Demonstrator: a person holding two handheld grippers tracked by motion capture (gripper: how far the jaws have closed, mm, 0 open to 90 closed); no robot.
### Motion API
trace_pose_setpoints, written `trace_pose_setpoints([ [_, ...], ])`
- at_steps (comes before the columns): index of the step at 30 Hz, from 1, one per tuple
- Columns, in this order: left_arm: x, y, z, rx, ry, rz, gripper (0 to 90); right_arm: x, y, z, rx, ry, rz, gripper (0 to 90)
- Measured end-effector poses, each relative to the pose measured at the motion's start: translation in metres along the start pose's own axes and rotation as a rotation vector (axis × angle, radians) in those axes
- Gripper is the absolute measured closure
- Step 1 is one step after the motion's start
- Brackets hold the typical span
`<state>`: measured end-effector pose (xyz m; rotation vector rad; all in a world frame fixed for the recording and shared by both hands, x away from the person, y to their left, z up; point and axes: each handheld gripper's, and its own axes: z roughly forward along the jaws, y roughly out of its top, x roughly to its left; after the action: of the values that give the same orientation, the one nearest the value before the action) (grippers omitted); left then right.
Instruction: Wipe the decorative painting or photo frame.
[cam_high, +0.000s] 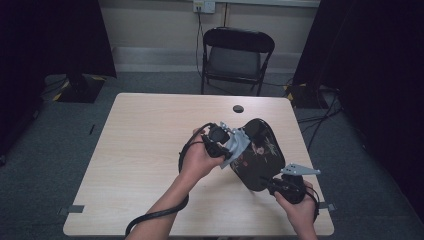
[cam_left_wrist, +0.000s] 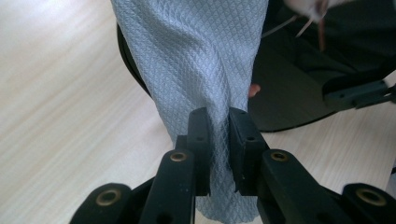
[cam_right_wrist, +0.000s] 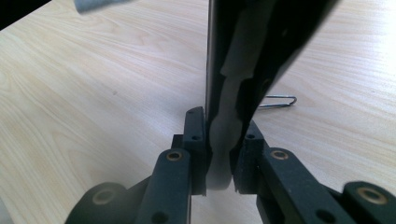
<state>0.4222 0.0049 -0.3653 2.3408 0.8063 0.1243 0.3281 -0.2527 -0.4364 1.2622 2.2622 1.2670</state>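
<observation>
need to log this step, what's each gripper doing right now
Left gripper: closed on the grey cloth.
Right gripper: closed on the rim of the black tray, holding it tilted up off the table.

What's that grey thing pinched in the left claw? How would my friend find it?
Start at the light wooden table and look right of its middle, at the big black glossy tray tipped up on edge. Against the tray's left side hangs a pale grey cloth, pinched by the left gripper. It is the one soft thing there, with a fine diamond weave.
</observation>
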Motion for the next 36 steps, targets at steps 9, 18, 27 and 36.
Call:
trace_pose_setpoints([
  [9,0.004,-0.023,0.025,0.051,-0.012,-0.029,80.1,0.001,0.000,0.000,0.000,-0.003,-0.004,79.1],
  [18,0.003,-0.050,0.052,0.109,-0.025,-0.051,80.1,0.000,-0.002,-0.001,0.003,0.002,-0.002,79.1],
  [27,0.000,-0.067,0.065,0.156,-0.021,-0.051,80.0,-0.001,-0.003,-0.002,0.001,0.007,0.000,78.7],
  [36,0.005,-0.060,0.043,0.120,-0.019,-0.060,80.1,-0.002,-0.003,-0.008,-0.016,0.010,0.009,78.8],
])
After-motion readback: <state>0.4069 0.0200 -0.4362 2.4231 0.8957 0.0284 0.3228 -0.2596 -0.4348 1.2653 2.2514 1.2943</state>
